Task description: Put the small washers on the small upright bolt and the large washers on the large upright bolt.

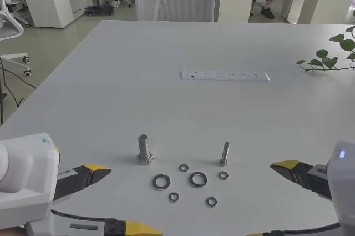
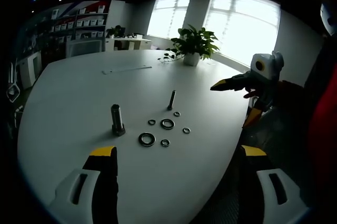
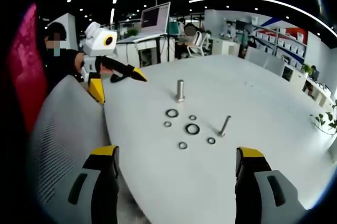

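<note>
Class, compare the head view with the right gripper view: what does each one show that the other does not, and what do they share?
Head view adds: a white power strip on the table beyond the bolts. Right gripper view adds: a monitor on a far desk. Shared: the large bolt and small bolt, both upright, with six washers loose on the table near them.

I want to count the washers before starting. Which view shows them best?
The head view: it looks down steeply in bright light, so all six washers lie apart and clear, two large and four small. The left gripper view and right gripper view show the same six washers, but at a flatter angle and dimmer.
</note>
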A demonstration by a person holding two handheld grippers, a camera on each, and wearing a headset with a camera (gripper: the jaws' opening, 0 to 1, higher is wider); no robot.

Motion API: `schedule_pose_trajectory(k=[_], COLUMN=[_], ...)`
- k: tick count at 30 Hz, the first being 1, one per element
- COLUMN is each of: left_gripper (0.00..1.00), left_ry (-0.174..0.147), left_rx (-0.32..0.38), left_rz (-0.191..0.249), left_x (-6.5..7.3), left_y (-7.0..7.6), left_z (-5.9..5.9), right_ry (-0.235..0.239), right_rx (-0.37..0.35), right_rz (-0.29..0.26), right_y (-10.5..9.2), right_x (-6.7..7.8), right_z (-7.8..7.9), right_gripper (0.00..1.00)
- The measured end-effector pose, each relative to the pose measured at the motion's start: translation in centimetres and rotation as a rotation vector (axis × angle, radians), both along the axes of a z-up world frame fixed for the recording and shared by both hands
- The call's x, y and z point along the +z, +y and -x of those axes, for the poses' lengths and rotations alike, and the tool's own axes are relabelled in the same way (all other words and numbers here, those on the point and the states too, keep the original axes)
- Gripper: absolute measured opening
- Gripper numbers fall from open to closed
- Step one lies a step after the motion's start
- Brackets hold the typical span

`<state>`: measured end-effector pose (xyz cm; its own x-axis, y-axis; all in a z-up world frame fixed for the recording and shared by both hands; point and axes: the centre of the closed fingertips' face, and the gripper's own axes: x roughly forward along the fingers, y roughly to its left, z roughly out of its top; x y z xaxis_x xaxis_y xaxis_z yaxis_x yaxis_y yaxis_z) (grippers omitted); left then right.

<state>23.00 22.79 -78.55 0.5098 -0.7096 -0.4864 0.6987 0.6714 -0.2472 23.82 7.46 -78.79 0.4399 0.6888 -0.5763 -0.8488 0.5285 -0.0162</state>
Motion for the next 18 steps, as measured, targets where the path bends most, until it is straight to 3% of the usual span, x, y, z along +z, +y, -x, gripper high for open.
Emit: schedule_pose_trajectory(k=[18], left_gripper=[0.95], left_ry=[-0.011], left_rx=[0.003], left_rz=[0.0], left_x=[0.2], left_y=[0.02], left_z=[-0.13], right_ry=[-0.003], right_rx=[0.001], right_rz=[0.007], right_y=[-0.1], right_x=[0.03], right_z=[0.04], right_gripper=[0.92])
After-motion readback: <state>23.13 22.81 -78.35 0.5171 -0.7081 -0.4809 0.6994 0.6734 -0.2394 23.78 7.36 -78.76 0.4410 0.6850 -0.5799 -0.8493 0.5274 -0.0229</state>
